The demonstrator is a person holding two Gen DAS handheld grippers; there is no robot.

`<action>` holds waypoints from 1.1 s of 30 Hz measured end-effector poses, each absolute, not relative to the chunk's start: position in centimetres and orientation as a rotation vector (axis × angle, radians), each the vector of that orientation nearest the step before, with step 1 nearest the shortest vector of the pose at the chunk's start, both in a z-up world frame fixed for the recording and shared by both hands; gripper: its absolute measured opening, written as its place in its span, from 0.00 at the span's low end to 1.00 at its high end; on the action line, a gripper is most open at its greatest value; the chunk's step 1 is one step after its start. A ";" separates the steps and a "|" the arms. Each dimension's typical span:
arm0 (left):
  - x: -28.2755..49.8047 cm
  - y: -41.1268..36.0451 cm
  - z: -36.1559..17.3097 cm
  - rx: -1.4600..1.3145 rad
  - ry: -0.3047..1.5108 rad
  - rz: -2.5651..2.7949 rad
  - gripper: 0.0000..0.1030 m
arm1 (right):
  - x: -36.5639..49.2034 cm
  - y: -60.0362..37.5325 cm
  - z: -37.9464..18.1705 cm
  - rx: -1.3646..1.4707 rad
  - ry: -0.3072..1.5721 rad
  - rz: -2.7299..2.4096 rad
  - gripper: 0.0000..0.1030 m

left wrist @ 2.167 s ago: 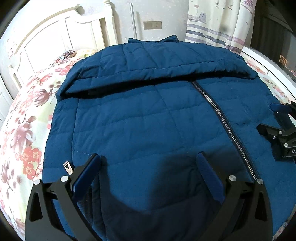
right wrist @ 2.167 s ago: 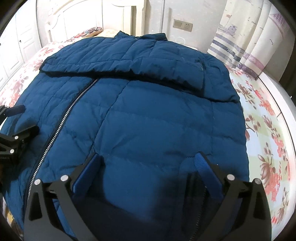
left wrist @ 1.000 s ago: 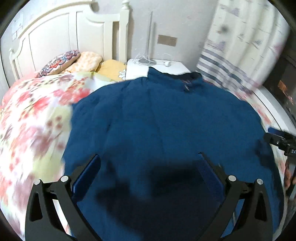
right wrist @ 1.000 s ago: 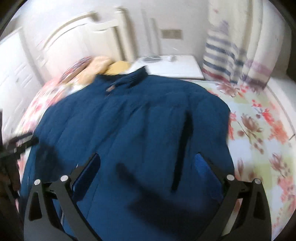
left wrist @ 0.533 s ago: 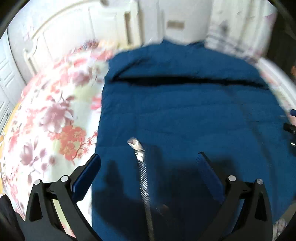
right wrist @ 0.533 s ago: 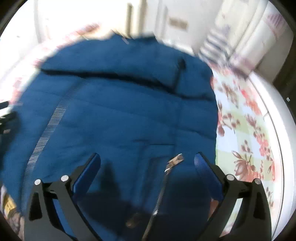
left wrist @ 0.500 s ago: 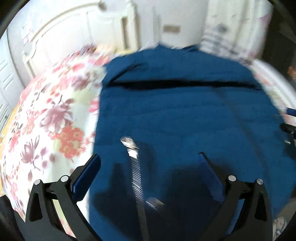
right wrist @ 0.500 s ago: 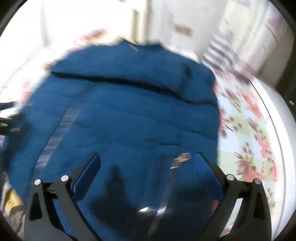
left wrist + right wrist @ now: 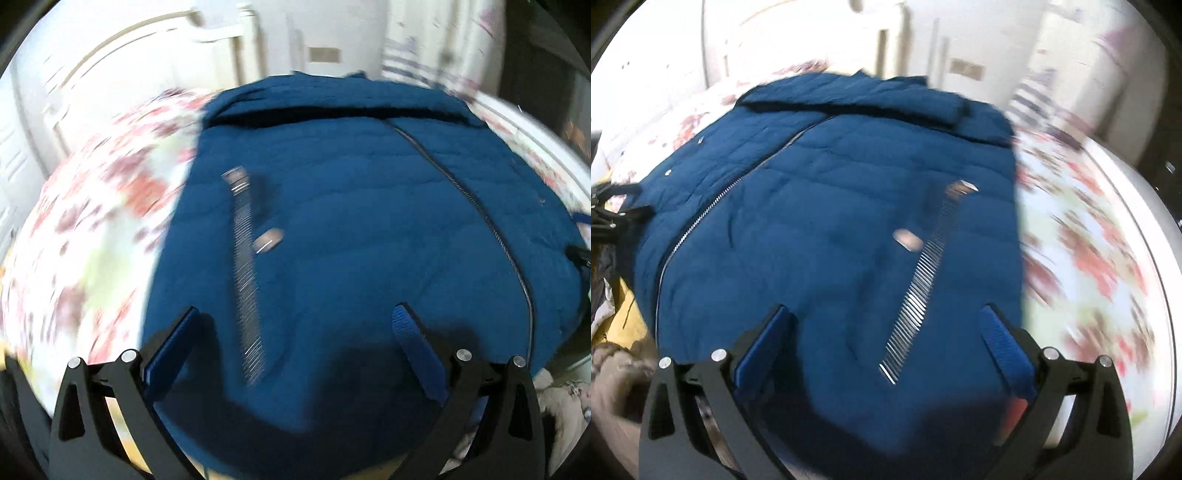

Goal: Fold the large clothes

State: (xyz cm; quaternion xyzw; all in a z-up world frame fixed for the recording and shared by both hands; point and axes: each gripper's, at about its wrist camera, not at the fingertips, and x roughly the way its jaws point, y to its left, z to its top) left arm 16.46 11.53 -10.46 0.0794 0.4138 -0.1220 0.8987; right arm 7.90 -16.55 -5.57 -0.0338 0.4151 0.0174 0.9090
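Note:
A large dark blue quilted jacket (image 9: 351, 221) lies front-up on the floral bed, its sleeves folded across the top and its main zipper (image 9: 476, 206) closed. It also fills the right wrist view (image 9: 831, 221). My left gripper (image 9: 295, 347) is open above the jacket's near left hem, beside a silver pocket zipper (image 9: 245, 280). My right gripper (image 9: 886, 343) is open above the near right hem, beside the other pocket zipper (image 9: 919, 291). Neither holds cloth. Both views are motion-blurred.
The floral bedsheet (image 9: 85, 229) shows left of the jacket and on its right in the right wrist view (image 9: 1089, 258). A white headboard (image 9: 129, 81) and a curtain (image 9: 436, 55) stand behind. The left gripper shows at the right wrist view's left edge (image 9: 609, 218).
Both grippers have pulled back toward the hem and lifted slightly, staying open. The pocket zippers now lie further ahead between the fingers.

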 end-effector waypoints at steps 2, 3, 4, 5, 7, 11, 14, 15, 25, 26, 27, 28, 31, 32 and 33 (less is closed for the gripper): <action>15.2 14.1 -10.9 0.139 0.848 -0.200 0.96 | 5.5 -18.0 -5.7 -0.065 0.848 0.006 0.98; 14.2 15.7 -11.1 0.098 0.848 -0.192 0.96 | 4.3 -19.0 -6.2 -0.048 0.849 0.009 0.98; 13.7 16.8 -11.3 0.057 0.851 -0.193 0.96 | 3.4 -20.1 -6.8 -0.020 0.854 0.022 0.98; 13.0 18.4 -11.7 -0.008 0.856 -0.192 0.96 | 2.9 -21.1 -7.5 0.013 0.863 0.034 0.98; 12.3 20.4 -12.2 -0.106 0.859 -0.207 0.96 | 1.3 -22.5 -8.2 0.098 0.811 0.089 0.98; 11.3 22.6 -13.5 -0.322 0.861 -0.303 0.96 | 0.3 -24.3 -10.4 0.273 0.816 0.175 0.98; 11.4 22.3 -14.0 -0.377 0.858 -0.368 0.96 | 0.5 -24.0 -12.2 0.317 0.822 0.249 0.92; 11.7 22.0 -14.2 -0.390 0.859 -0.391 0.96 | 0.7 -23.9 -12.7 0.344 0.814 0.283 0.84; 10.9 21.3 -15.8 -0.439 0.829 -0.488 0.60 | -0.7 -23.8 -13.5 0.417 0.707 0.417 0.30; 10.5 21.2 -15.4 -0.434 0.812 -0.501 0.56 | -0.8 -23.7 -13.3 0.418 0.692 0.426 0.29; 10.0 21.4 -15.0 -0.435 0.792 -0.514 0.55 | -0.9 -23.6 -13.0 0.424 0.670 0.441 0.29; 9.7 21.5 -14.7 -0.440 0.770 -0.528 0.54 | -1.0 -23.5 -12.7 0.433 0.648 0.455 0.29; 8.8 22.4 -13.4 -0.477 0.693 -0.582 0.54 | -0.8 -23.2 -11.6 0.451 0.604 0.489 0.29; 9.0 22.5 -13.2 -0.483 0.691 -0.582 0.54 | -0.5 -23.0 -11.3 0.453 0.593 0.486 0.29; 9.6 22.6 -13.2 -0.488 0.705 -0.580 0.54 | -0.1 -23.0 -11.1 0.452 0.592 0.482 0.30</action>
